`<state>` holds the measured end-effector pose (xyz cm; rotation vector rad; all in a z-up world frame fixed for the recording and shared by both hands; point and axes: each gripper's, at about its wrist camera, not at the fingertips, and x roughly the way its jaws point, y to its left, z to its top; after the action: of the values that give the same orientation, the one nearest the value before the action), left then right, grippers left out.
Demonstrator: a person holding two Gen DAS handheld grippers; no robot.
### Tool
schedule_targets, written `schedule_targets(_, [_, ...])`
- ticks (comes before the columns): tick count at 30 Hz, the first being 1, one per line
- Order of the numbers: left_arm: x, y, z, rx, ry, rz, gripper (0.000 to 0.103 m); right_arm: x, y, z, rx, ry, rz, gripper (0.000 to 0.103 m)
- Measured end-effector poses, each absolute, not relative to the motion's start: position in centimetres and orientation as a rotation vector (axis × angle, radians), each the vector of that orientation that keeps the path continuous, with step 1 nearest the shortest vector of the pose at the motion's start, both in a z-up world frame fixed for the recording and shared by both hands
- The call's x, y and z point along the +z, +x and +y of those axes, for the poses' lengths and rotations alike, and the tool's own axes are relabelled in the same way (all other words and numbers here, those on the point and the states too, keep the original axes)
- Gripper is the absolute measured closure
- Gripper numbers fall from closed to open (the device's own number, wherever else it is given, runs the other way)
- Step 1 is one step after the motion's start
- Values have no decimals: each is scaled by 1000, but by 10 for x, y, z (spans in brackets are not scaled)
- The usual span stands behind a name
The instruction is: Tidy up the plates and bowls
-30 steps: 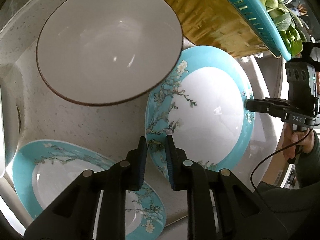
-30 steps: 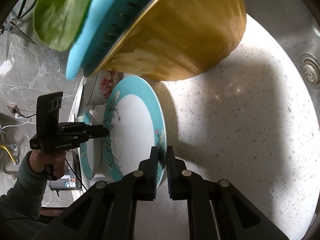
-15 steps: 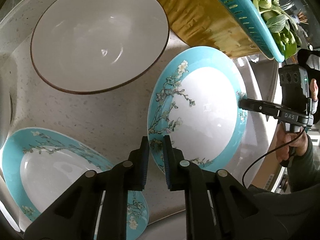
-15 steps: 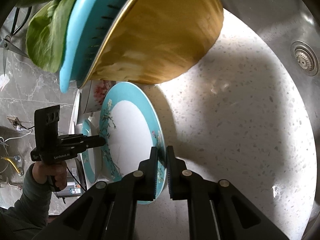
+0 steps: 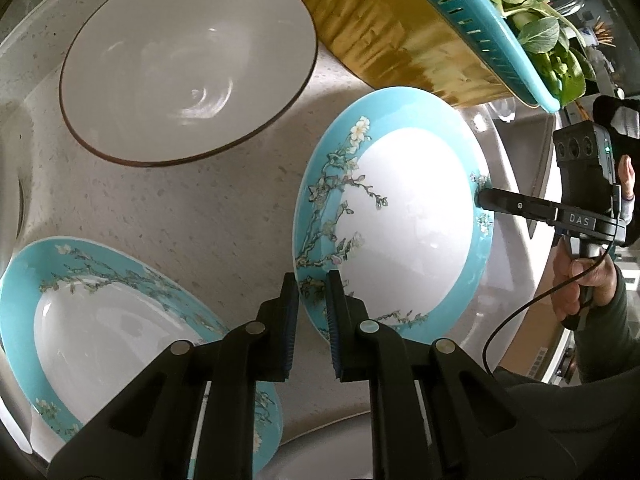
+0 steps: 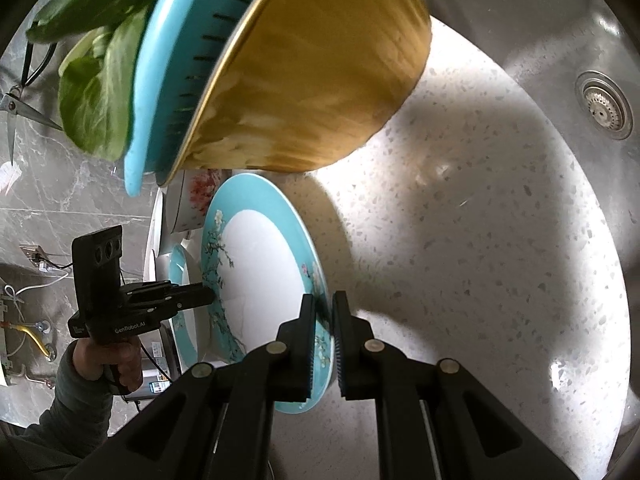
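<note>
A teal-rimmed plate [image 5: 408, 216] with a white centre and blossom branches is held between the two grippers, tilted, above the speckled worktop [image 5: 192, 208]. The left gripper [image 5: 313, 312] has its fingers closed on the plate's near rim, one pad on each face. On the opposite edge the right gripper [image 5: 482, 200] pinches the rim the same way; in the right wrist view its own fingers [image 6: 308, 332] straddle the plate's edge [image 6: 320, 344], clamped on it, and the left gripper [image 6: 208, 296] shows at the far rim, gripped by a hand [image 6: 116, 360] in a dark sleeve. Whether the plate's lower edge touches the worktop cannot be told. A second plate [image 5: 108, 320] of the same pattern lies on the worktop just beside the left gripper, to its left, partly under its fingers. Beyond that sits a wide white bowl [image 5: 188, 60] with a dark brown rim, upright, apart from both plates. A gold basin [image 5: 400, 36] stands behind the held plate, with a teal colander [image 5: 472, 20] nested in it, holding leafy greens [image 5: 548, 40]. In the right wrist view a cup with red flowers [image 6: 192, 200] stands behind the plate, under the basin's edge, and a steel sink [image 6: 540, 20] with its drain [image 6: 604, 104] lies at the far side of the worktop.
</note>
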<state>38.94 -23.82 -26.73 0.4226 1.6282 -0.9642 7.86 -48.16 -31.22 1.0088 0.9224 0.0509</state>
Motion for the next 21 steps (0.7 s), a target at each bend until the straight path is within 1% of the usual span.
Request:
schedule_targets(8, [-257,379,-234,-953,424,1634,92,-312,77,-477,65,1021,937,92])
schedule_targets(21, [-220,360,-209,-920,399,1612,92,-286,75,-458,131,974,953,92])
